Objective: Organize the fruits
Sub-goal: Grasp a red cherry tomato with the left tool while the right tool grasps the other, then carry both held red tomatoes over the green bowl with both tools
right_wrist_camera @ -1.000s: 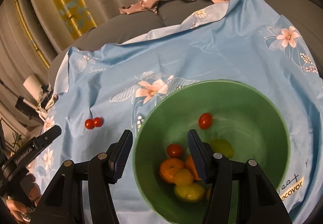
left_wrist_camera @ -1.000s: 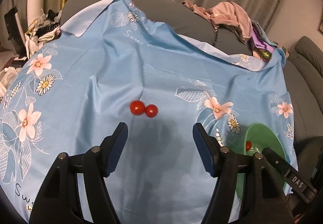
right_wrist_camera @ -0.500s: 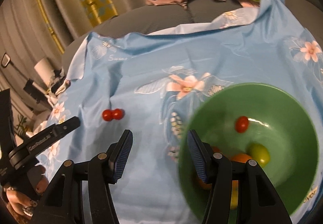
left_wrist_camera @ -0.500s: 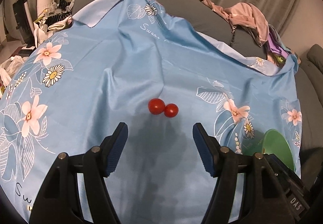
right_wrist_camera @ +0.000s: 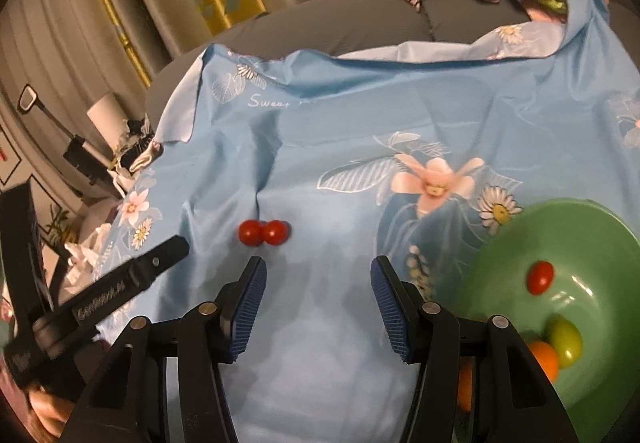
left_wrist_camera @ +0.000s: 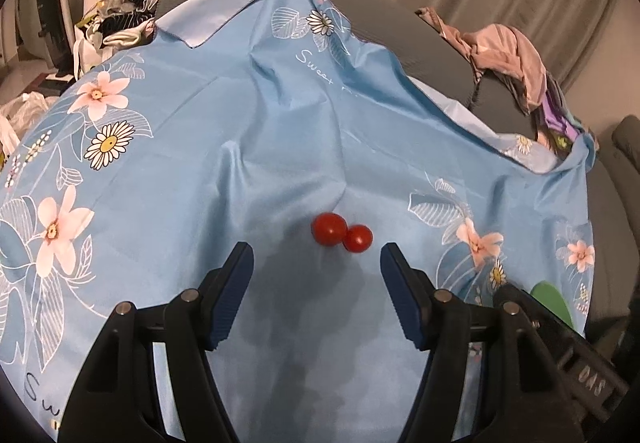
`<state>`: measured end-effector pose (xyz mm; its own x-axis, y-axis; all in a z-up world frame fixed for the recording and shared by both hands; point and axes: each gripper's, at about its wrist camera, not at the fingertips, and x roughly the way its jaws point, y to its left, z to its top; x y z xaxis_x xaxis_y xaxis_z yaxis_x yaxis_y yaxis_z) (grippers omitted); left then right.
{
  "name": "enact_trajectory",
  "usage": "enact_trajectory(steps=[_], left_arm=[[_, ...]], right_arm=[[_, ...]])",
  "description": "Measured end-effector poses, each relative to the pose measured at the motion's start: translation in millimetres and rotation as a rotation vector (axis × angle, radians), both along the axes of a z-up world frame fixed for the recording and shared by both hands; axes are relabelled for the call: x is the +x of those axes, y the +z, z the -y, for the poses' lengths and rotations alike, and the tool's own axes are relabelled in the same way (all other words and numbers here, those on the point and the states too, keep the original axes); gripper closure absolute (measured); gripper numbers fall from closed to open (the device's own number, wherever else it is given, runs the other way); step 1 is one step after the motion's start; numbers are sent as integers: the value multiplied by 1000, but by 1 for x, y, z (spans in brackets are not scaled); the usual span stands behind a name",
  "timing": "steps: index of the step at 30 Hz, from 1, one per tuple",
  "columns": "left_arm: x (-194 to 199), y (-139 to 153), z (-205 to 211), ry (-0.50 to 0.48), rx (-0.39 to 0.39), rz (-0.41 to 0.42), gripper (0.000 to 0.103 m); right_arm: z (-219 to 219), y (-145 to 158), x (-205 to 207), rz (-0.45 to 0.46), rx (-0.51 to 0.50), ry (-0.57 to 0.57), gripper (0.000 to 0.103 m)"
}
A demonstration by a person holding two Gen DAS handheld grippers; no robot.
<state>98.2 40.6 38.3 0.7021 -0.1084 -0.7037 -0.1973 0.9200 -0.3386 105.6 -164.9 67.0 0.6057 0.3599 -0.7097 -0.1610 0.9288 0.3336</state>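
Two red cherry tomatoes lie touching each other on the blue flowered cloth. They also show in the right wrist view. My left gripper is open and empty, just short of the tomatoes. My right gripper is open and empty, a little right of the tomatoes. A green bowl at the right holds a red tomato, a green fruit and an orange fruit. A sliver of the bowl shows in the left wrist view.
The cloth covers a grey sofa. A heap of clothes lies at the back right. Clutter sits beyond the cloth's left edge. The left gripper's body shows at the left of the right wrist view.
My right gripper has moved left, from above the bowl to over the cloth near the two tomatoes. My left gripper has moved closer to the tomatoes. Both stay open.
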Motion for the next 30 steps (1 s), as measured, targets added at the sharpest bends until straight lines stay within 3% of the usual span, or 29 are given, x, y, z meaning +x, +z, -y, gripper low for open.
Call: enact_trajectory(steps=[3, 13, 15, 18, 25, 27, 30], left_arm=[[6, -3, -5, 4, -10, -5, 41], [43, -27, 0, -62, -31, -74, 51], [52, -35, -1, -75, -45, -106, 66], [56, -44, -8, -49, -39, -156, 74], [55, -49, -19, -29, -47, -171, 74], [57, -49, -17, -33, -50, -169, 74], [62, -45, -12, -48, -61, -151, 73]], right_arm=[[-5, -6, 23, -66, 70, 9, 58], [-38, -35, 81, -179, 99, 28, 63], [-47, -42, 89, -202, 81, 33, 69], [-56, -58, 99, -269, 97, 42, 70], [-71, -79, 108, -311, 60, 48, 70], [-69, -80, 108, -298, 63, 38, 77], [-59, -75, 105, -296, 75, 12, 77]])
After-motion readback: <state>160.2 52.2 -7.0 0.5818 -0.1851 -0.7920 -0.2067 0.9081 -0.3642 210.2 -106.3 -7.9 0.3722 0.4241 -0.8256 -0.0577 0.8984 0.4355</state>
